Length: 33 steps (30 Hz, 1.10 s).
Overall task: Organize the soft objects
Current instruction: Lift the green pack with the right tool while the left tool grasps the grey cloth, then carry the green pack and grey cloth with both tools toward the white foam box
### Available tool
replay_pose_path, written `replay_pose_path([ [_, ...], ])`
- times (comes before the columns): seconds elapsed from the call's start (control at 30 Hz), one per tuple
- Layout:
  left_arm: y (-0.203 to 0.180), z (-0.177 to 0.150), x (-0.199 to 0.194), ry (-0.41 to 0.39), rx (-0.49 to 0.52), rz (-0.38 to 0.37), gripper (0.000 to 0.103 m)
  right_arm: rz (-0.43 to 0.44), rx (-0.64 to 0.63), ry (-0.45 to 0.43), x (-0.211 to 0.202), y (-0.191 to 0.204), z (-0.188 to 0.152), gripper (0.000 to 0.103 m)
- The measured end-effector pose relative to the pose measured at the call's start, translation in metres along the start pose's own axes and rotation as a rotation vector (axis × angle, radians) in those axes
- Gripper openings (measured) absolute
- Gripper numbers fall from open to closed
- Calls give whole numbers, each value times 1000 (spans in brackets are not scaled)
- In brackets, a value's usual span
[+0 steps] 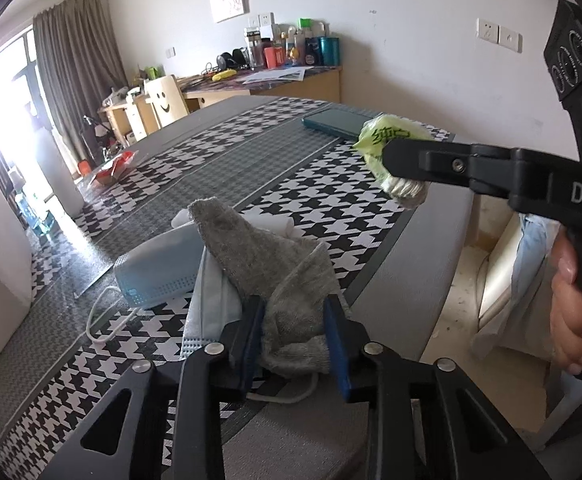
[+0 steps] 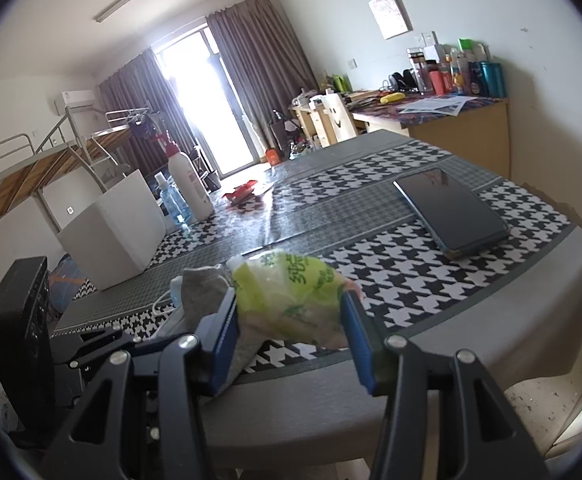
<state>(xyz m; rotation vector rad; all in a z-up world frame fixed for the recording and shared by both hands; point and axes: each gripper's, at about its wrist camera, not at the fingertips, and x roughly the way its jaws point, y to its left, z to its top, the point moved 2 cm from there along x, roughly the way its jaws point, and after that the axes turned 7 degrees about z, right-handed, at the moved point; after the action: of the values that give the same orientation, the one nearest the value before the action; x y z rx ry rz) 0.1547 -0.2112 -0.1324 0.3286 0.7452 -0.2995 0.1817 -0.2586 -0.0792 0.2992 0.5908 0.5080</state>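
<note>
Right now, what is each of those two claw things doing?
Left gripper: fingers closed on the grey sock.
Right gripper: fingers closed on the green tissue pack, held above the table.

Grey sock (image 1: 267, 264) draped over blue masks (image 1: 159, 268), green-wrapped tissue pack (image 2: 291, 296) aloft

My left hand-held gripper (image 1: 294, 334) is matt black plastic with shiny metal rivets and smooth blue pads. The grey sock (image 1: 267, 264) looks fuzzy, knitted cloth. The tissue pack (image 2: 291, 300) has crinkly glossy plastic wrap. The desk (image 1: 411, 264) has a woven-looking houndstooth cover, and the phone (image 2: 451, 208) is glossy.
</note>
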Motion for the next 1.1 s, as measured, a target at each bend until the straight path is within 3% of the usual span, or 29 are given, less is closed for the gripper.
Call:
replay_pose_path([
  [0.13, 0, -2, 5, 11, 13, 22, 20, -2, 5, -1, -1, -1, -1, 55],
  [0.37, 1, 1, 4, 4, 17, -5, 7, -5, 10, -2, -2, -2, -1, 55],
  [0.8, 28, 18, -38, -105, -85, -153, 7, -10, 12, -26, -6, 1, 4, 55],
  [1.1, 57, 38, -67, -199, -157, -141, 7, 2, -1, -26, -5, 9, 6, 55],
])
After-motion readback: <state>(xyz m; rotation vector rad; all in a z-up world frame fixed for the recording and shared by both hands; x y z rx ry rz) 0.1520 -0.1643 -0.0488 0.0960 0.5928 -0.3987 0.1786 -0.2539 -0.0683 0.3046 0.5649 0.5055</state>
